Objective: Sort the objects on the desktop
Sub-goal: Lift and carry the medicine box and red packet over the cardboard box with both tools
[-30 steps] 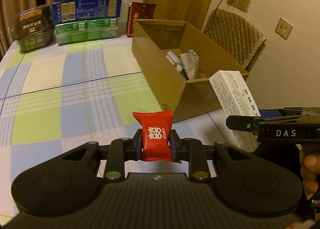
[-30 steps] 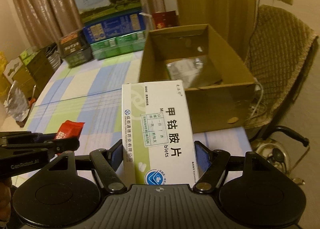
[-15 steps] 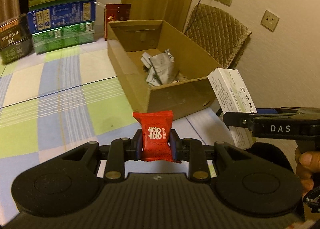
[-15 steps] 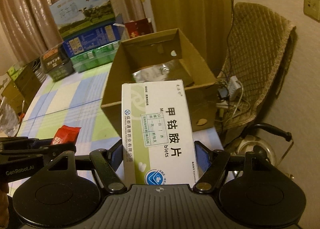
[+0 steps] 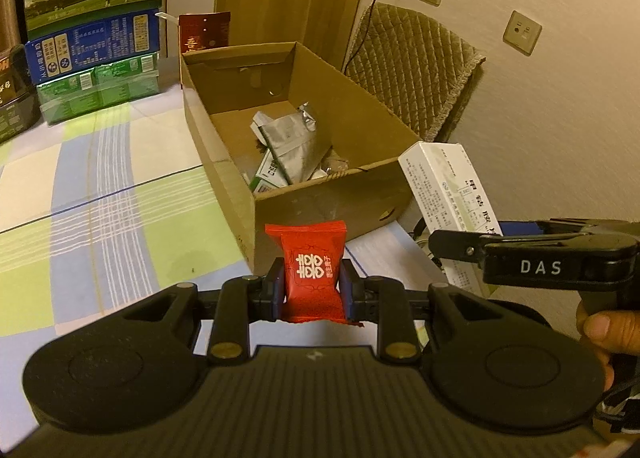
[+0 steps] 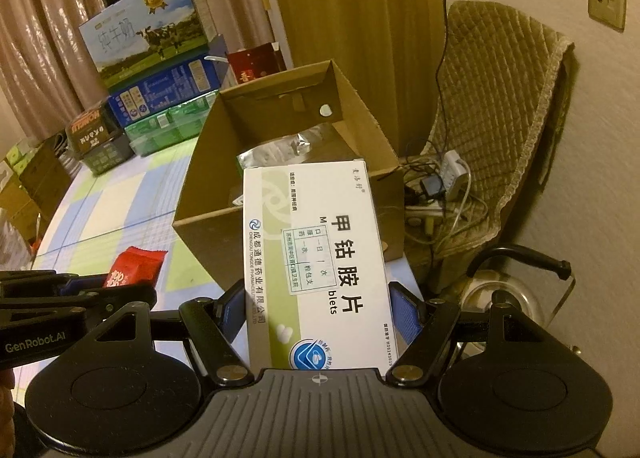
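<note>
Both grippers now sit closer to the carton (image 5: pixel 320 194), its foil packs in fuller view. Left gripper (image 5: pixel 312 290) clamps a red sachet (image 5: pixel 313 270) before its near wall. Right gripper (image 6: pixel 318 310), marked "DAS", grips a white pillbox (image 6: pixel 316 258) reading "CHENGDU TONGDE".

Red candy packet (image 5: pixel 312 270): glossy plastic wrapper.
White medicine box (image 6: pixel 316 262): smooth printed card.
Brown open carton (image 5: pixel 320 198): matt corrugated cardboard.
Silver pouch (image 5: pixel 296 142): crinkled shiny foil.
Checked tablecloth (image 5: pixel 100 194): woven cloth.
</note>
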Demonstrator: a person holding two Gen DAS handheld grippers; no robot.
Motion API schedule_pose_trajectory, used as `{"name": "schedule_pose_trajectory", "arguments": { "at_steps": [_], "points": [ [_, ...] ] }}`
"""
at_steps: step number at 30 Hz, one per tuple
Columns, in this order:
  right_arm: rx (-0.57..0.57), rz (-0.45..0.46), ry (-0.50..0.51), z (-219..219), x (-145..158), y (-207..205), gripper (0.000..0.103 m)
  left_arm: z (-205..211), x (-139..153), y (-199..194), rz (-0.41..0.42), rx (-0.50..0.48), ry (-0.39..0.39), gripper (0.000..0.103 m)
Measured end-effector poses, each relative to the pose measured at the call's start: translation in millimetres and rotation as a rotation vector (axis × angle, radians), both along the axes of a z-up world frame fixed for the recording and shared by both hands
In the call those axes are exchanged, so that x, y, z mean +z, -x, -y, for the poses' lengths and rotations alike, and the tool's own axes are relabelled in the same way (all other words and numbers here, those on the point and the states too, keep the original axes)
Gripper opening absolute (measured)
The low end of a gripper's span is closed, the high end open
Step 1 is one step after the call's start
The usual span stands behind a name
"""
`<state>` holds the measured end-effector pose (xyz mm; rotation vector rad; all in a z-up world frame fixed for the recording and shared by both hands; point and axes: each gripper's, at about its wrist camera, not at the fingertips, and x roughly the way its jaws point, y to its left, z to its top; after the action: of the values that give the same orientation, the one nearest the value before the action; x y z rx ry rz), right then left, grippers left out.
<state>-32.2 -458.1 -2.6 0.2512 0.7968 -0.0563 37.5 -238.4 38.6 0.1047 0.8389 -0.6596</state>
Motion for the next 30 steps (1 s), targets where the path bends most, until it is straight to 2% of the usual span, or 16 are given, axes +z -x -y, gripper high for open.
{"name": "schedule_pose_trajectory", "arguments": {
  "at_steps": [15, 30],
  "points": [
    [-0.011, 0.008, 0.005, 10.2, 0.5, -7.4, 0.069, 13.4, 1.5, -5.3, 0.006, -0.014, 0.011, 0.023],
    [-0.001, 0.038, 0.031, 19.3, 14.7, -27.9, 0.069, 30.3, 15.9, -30.4, 0.025, -0.008, 0.038, 0.023]
  ]
}}
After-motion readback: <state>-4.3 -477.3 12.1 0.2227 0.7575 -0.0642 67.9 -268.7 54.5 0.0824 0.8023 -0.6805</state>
